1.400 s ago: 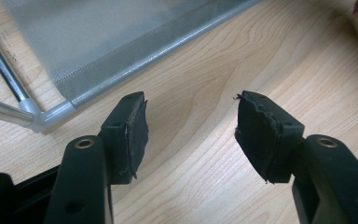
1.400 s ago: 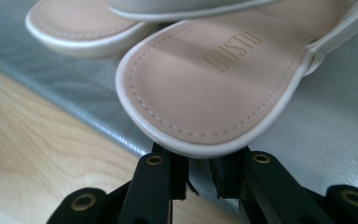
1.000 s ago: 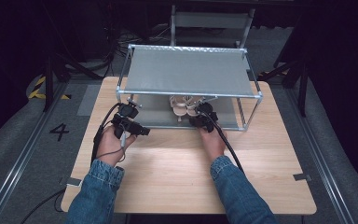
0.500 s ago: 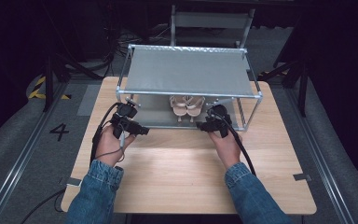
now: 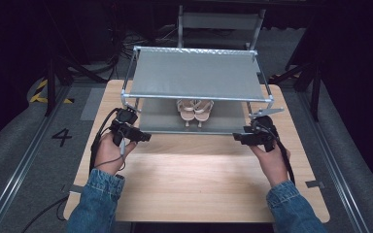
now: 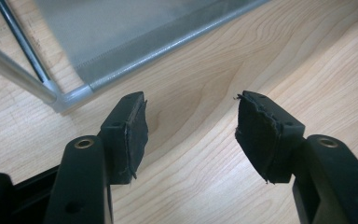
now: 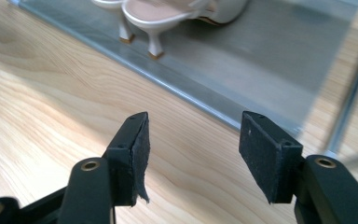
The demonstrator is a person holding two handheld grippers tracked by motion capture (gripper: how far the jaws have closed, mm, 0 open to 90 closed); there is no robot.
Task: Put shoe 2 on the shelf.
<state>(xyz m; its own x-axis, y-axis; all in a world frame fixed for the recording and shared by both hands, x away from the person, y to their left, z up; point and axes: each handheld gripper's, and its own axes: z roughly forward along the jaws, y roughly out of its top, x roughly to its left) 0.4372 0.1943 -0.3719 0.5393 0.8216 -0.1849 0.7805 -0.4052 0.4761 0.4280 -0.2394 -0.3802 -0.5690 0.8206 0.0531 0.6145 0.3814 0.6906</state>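
Right gripper (image 5: 239, 138) was at the shoes (image 5: 194, 111) a second ago; now it sits off by the rack's (image 5: 199, 75) right front corner, jaws just opened, spread and empty. Reads as a release: shoes placed, hand backing away. Left gripper (image 5: 144, 138) hasn't shifted (front left corner), jaws spread, bare table (image 6: 205, 107) between them. Shoes are a pale heeled pair, side by side on the lower shelf, heels (image 7: 154, 46) toward the person.
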